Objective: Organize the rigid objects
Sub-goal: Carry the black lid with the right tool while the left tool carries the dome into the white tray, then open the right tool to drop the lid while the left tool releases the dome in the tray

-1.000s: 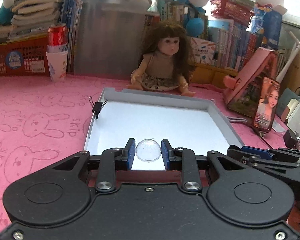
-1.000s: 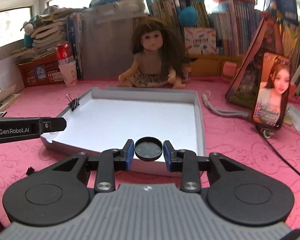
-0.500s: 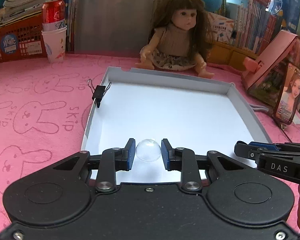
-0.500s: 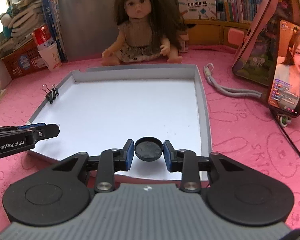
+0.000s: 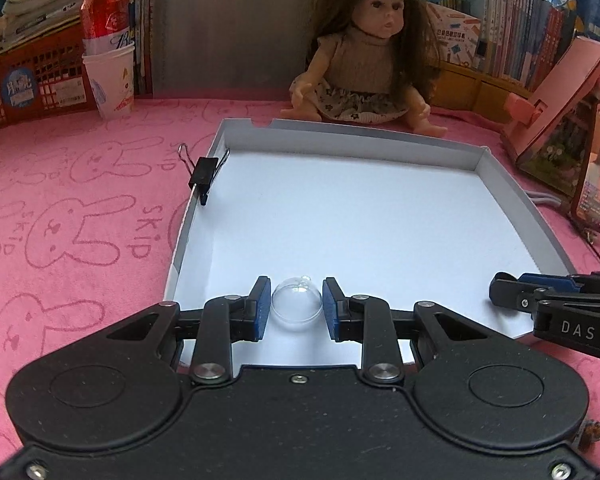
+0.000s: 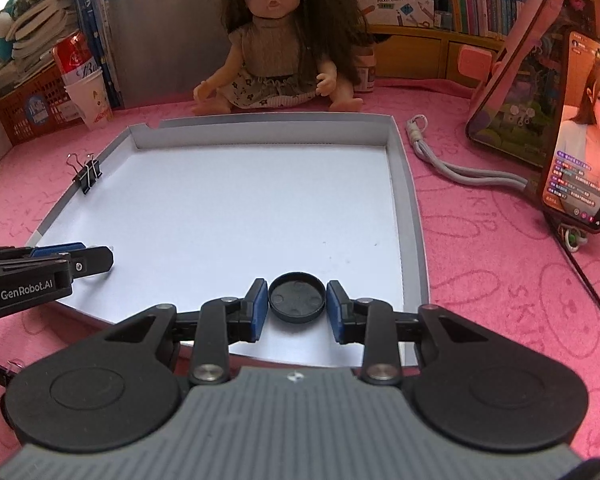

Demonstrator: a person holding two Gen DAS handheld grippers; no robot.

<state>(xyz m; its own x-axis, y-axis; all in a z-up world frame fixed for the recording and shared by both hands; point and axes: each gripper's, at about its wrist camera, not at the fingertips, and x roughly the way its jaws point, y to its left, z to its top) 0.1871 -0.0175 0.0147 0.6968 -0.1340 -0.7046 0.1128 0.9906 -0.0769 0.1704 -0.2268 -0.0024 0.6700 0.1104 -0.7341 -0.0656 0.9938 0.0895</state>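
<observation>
My left gripper (image 5: 296, 302) is shut on a clear glass ball (image 5: 297, 300), held over the near left part of a shallow white tray (image 5: 380, 142). My right gripper (image 6: 297, 298) is shut on a round black lid (image 6: 297, 297) above the tray's (image 6: 414, 216) near right part. Each gripper shows in the other's view: the right one's fingers (image 5: 512, 292) at the right edge, the left one's fingers (image 6: 92, 260) at the left edge. A black binder clip (image 5: 204, 178) grips the tray's left wall (image 6: 87, 176).
A doll (image 5: 364, 68) sits just behind the tray. A red can in a paper cup (image 5: 110, 68) and an orange crate (image 5: 24, 80) stand far left. A phone (image 6: 584, 128) on a pink stand and a grey cord (image 6: 460, 168) lie right. Pink rabbit-print cloth (image 5: 60, 220) covers the table.
Both grippers have moved forward and down over the tray, tilting further downward. The ball and the lid stay held between the pads.
</observation>
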